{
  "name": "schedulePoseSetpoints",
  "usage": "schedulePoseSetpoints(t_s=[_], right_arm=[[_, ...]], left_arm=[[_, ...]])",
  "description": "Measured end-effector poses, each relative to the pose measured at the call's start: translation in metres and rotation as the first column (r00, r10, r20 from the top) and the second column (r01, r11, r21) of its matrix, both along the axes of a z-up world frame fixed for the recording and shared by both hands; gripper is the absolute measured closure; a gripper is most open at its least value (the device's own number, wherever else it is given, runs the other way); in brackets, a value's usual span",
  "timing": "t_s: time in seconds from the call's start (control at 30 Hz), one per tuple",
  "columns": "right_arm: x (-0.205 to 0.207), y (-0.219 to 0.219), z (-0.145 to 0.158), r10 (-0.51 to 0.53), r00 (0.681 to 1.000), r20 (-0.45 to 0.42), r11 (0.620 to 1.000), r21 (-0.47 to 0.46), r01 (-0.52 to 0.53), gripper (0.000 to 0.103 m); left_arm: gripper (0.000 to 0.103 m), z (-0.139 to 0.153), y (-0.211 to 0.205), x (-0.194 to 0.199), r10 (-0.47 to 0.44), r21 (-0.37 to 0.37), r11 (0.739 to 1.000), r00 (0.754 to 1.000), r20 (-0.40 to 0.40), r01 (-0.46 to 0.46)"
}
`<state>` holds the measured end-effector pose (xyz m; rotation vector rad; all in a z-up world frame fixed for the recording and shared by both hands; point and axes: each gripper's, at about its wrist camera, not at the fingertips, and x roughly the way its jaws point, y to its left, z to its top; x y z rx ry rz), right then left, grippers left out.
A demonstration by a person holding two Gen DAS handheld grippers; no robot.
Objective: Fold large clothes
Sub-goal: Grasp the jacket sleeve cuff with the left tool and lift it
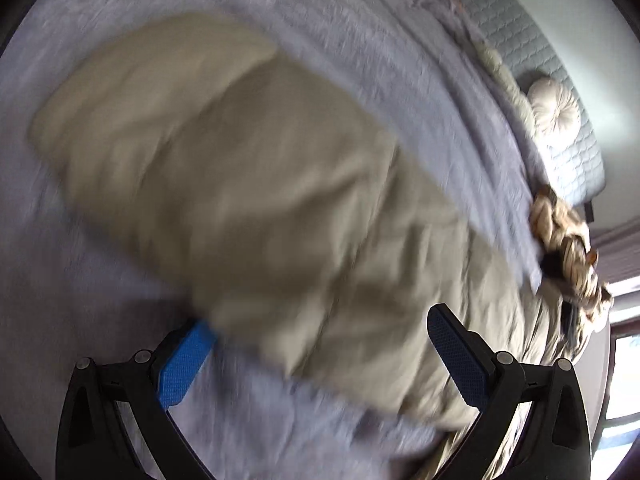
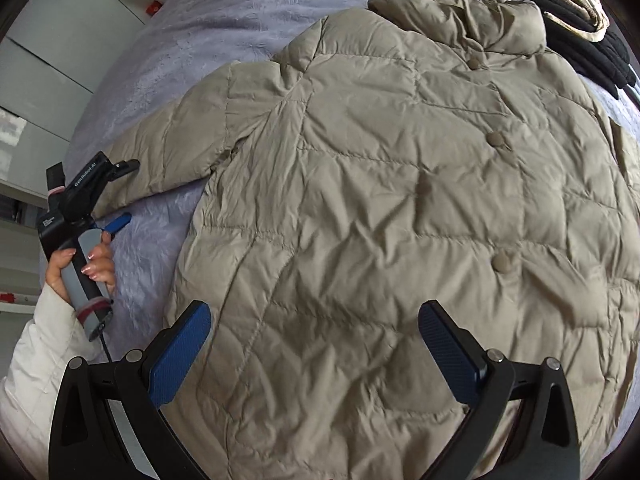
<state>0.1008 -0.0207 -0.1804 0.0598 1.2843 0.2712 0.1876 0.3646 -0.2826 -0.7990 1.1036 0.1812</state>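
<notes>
A beige quilted puffer jacket lies front-up and buttoned on a lavender bedspread, collar at the far end. Its left sleeve stretches out toward my left gripper, which is open at the cuff, one finger above it and one blue pad below. In the blurred left wrist view the sleeve fills the space between the open left gripper's jaws. My right gripper is open and hovers over the jacket's lower front, holding nothing.
A pile of striped and black clothes lies beyond the collar; it also shows in the left wrist view. A round cream cushion and a grey quilted headboard stand at the bed's far end. White cupboards line the left.
</notes>
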Motion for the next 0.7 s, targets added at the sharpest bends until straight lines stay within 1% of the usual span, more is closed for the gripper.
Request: schedulePoseSetpoints(t_s=[0.07, 0.1, 0.13, 0.17, 0.2, 0.23, 0.27, 0.33, 0.37, 0.4, 0.47, 0.5, 0.53, 0.57, 0.6, 0.7], right_arm=[[0.011, 0.007, -0.001, 0.005, 1.0, 0.019, 1.0, 0.005, -0.005, 0.0], [0.017, 0.011, -0.001, 0.01, 1.0, 0.026, 1.0, 0.008, -0.01, 0.0], [0.024, 0.015, -0.001, 0.015, 0.999, 0.036, 1.0, 0.012, -0.016, 0.0], [0.032, 0.02, 0.001, 0.02, 0.999, 0.047, 1.0, 0.019, -0.021, 0.0], [0.039, 0.024, 0.001, 0.026, 0.998, 0.057, 0.999, 0.03, -0.028, 0.0], [0.047, 0.028, 0.003, 0.031, 0.997, 0.071, 0.998, 0.044, -0.034, 0.0], [0.054, 0.031, 0.004, 0.032, 0.996, 0.082, 0.998, 0.053, -0.036, 0.0], [0.07, 0.037, 0.006, 0.026, 0.994, 0.107, 0.997, 0.075, -0.034, 0.0], [0.082, 0.04, 0.006, 0.009, 0.993, 0.121, 0.995, 0.101, -0.021, 0.0], [0.088, 0.042, 0.004, -0.001, 0.992, 0.126, 0.993, 0.117, -0.014, 0.003], [0.105, 0.048, -0.003, -0.032, 0.992, 0.12, 0.986, 0.169, 0.011, 0.034], [0.115, 0.053, -0.012, -0.036, 0.996, 0.083, 0.979, 0.205, 0.018, 0.074], [0.122, 0.058, -0.022, -0.04, 0.998, 0.052, 0.971, 0.238, 0.027, 0.088], [0.126, 0.063, -0.029, -0.041, 0.998, 0.041, 0.965, 0.259, 0.029, 0.088], [0.129, 0.069, -0.037, -0.03, 0.999, 0.036, 0.96, 0.279, 0.019, 0.09], [0.132, 0.092, -0.064, 0.019, 1.0, 0.007, 0.953, 0.303, -0.02, 0.093]], left_arm=[[0.001, 0.004, 0.006, 0.015, 0.024, 0.05, 0.998, 0.999, 0.024, -0.025], [0.005, 0.007, 0.009, 0.019, 0.04, 0.067, 0.997, 0.999, 0.034, -0.042], [0.028, 0.009, 0.009, 0.024, 0.051, 0.087, 0.995, 0.998, 0.035, -0.054], [0.068, 0.007, 0.011, 0.03, 0.043, 0.1, 0.994, 0.999, 0.029, -0.045], [0.088, 0.006, 0.012, 0.036, 0.012, 0.074, 0.997, 0.999, 0.04, -0.015], [0.098, 0.006, 0.016, 0.04, -0.005, 0.025, 1.0, 0.998, 0.07, 0.003], [0.098, 0.01, 0.02, 0.043, -0.005, 0.034, 0.999, 0.997, 0.083, 0.002], [0.098, 0.03, 0.016, 0.042, -0.038, 0.091, 0.995, 0.991, 0.132, 0.026], [0.098, 0.038, 0.015, 0.04, -0.048, 0.097, 0.995, 0.987, 0.154, 0.033], [0.098, 0.049, 0.014, 0.038, -0.057, 0.099, 0.994, 0.982, 0.181, 0.04], [0.098, 0.067, 0.015, 0.036, -0.074, 0.108, 0.993, 0.972, 0.222, 0.051], [0.098, 0.076, 0.013, 0.035, -0.088, 0.115, 0.991, 0.967, 0.239, 0.061], [0.098, 0.084, 0.01, 0.035, -0.102, 0.122, 0.99, 0.961, 0.256, 0.073], [0.098, 0.092, 0.008, 0.032, -0.114, 0.128, 0.988, 0.956, 0.269, 0.082], [0.098, 0.099, 0.002, 0.033, -0.13, 0.136, 0.986, 0.951, 0.281, 0.095], [0.098, 0.122, -0.013, 0.03, -0.19, 0.152, 0.977, 0.925, 0.328, 0.147]])
